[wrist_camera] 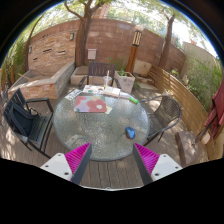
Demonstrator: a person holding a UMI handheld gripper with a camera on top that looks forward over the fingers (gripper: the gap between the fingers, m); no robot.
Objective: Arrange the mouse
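Note:
A round glass table [100, 122] stands on a wooden deck beyond my fingers. A small blue object [130, 132], perhaps the mouse, lies near the table's right front edge. A pink and red mat [95, 103] with flat items lies on the table's far side. My gripper [113, 158] is open and empty, well short of the table, its magenta pads [80, 157] wide apart over the deck boards.
A dark chair [28, 118] stands left of the table and another chair [168, 108] at its right. A bench [100, 72], planters and a brick wall [70, 45] lie behind. A wooden fence [190, 100] runs along the right.

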